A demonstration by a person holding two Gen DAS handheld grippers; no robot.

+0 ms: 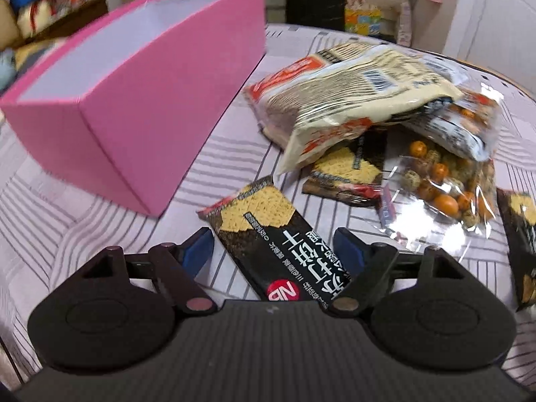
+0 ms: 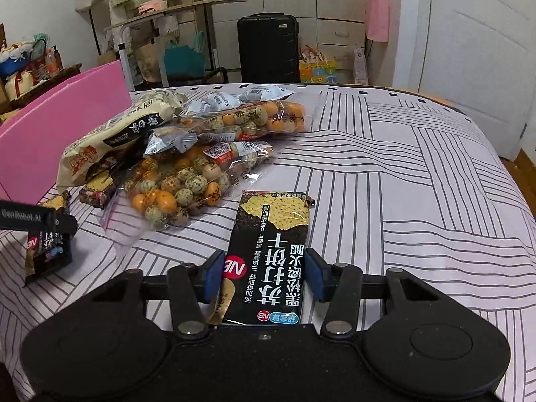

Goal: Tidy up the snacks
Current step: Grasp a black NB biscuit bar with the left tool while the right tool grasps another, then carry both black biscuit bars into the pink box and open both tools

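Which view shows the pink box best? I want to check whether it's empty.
The left wrist view: the pink box shows its open top and bare white inner walls, though not its floor. The right wrist view catches only one outer side.

I see a pink box [image 1: 140, 110], black-and-yellow cracker packs [image 2: 268, 254], and a white cloth [image 2: 418, 201] with grey stripes.

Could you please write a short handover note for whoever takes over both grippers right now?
Left gripper: open, straddling a black soda-cracker packet lying on the striped cloth.
Right gripper: jaws at the sides of another black cracker packet; whether it is gripped is unclear.
Open pink cardboard box: nothing visible inside.
Left: both packets, cream snack bag, clear bags of coated nuts.
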